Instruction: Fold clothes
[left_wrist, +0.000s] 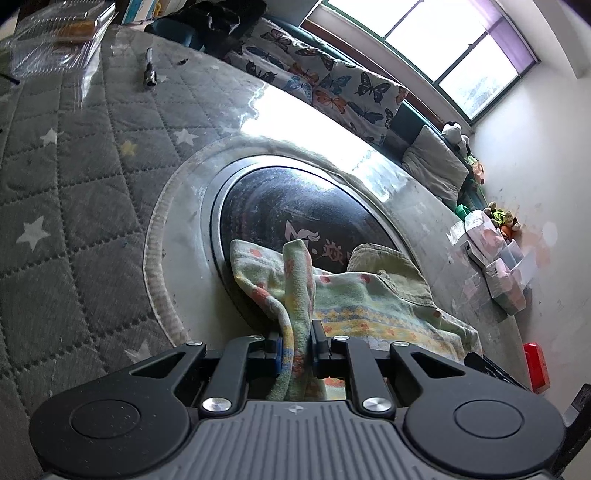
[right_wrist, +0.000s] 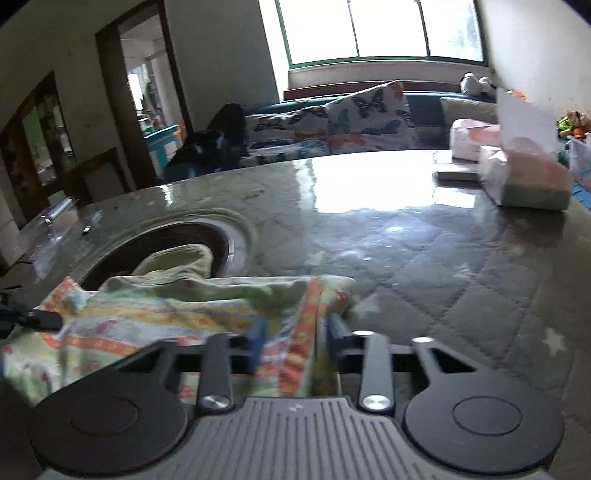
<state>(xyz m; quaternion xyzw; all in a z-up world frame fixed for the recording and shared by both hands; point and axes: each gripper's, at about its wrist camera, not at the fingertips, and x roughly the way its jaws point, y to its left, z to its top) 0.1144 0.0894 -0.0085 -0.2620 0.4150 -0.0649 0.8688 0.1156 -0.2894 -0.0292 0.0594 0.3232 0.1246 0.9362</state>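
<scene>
Fabric of the patterned cloth (left_wrist: 373, 302) is pinched between the narrow jaws of the left gripper (left_wrist: 297, 345), its lower end hidden behind the gripper body, and the right gripper (right_wrist: 295, 339) holds another bunched edge of the same cloth (right_wrist: 177, 314), though blur makes the contact of the pads hard to judge. The cloth lies on the glass-covered quilted table (left_wrist: 92, 192), partly over the dark round insert (left_wrist: 295, 206), whose printed logo it half covers. Farther away, the butterfly cushions (right_wrist: 369, 114) and tissue packs (right_wrist: 524, 177) are soft and cut off at the frame edge.
</scene>
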